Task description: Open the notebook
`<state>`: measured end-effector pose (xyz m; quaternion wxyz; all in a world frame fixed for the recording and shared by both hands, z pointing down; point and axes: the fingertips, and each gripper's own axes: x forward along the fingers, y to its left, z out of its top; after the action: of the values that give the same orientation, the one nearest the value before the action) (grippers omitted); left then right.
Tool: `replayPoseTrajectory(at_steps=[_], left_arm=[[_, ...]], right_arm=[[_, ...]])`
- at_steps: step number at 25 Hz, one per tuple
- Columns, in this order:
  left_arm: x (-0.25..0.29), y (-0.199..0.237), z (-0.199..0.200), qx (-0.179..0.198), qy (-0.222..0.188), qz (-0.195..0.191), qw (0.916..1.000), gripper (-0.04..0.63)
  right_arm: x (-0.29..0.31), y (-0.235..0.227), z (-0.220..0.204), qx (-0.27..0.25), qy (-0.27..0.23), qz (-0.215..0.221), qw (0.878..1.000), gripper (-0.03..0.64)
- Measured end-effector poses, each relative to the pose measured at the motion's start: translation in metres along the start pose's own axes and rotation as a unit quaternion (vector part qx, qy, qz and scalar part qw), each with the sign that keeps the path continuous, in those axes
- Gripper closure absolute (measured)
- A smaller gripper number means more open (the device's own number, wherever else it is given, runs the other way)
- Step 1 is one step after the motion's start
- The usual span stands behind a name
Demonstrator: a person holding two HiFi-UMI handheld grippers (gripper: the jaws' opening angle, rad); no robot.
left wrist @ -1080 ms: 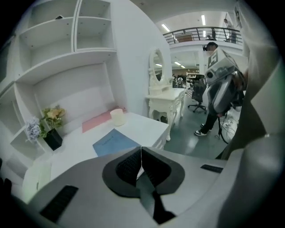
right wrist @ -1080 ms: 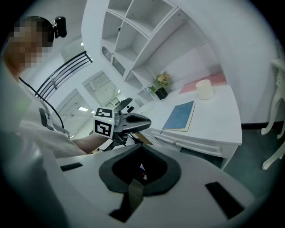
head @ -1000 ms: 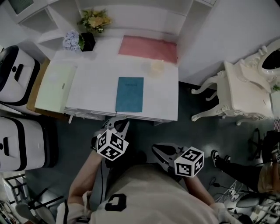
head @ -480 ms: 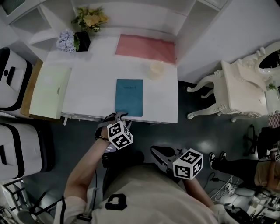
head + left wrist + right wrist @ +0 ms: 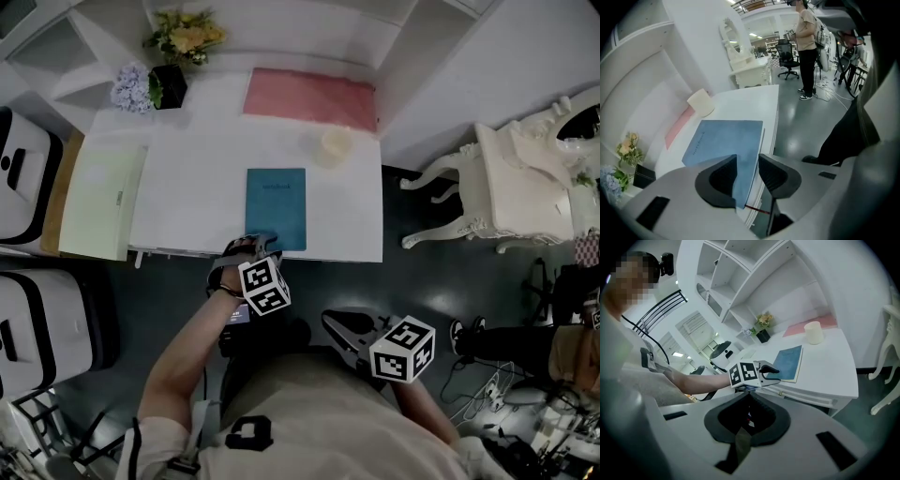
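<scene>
Approaching the closed blue notebook [image 5: 276, 208] [image 5: 724, 140], lying centre-frame on the white desk [image 5: 197, 187]. Just been spreading the left gripper [image 5: 261, 241] [image 5: 747, 173] wide, straddling the near edge, not pinching. Holding the right gripper [image 5: 337, 323] [image 5: 739, 436] pressed together, lower right. Next, probably needing: catching the cover alone, lifting.
</scene>
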<state>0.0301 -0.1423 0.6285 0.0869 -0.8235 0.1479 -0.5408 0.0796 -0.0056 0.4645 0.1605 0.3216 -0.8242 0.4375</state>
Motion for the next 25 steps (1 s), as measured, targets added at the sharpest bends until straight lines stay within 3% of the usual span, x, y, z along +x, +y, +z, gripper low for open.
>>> replayPoseTrajectory(at_steps=[7,12,25], left_arm=[[0.004,0.001,-0.005,0.03,0.008,0.016,0.9994,0.449],[0.005,-0.001,-0.006,0.027,0.006,0.019,0.9994,0.457],[0.002,0.0,-0.009,-0.055,-0.019,0.001,0.9983,0.495]], right_arm=[[-0.002,-0.003,0.0,0.007,-0.009,-0.004,1.0,0.594],[-0.004,-0.003,-0.001,0.008,-0.014,-0.003,1.0,0.594],[-0.011,-0.004,-0.007,0.023,-0.028,-0.007,0.999,0.594]])
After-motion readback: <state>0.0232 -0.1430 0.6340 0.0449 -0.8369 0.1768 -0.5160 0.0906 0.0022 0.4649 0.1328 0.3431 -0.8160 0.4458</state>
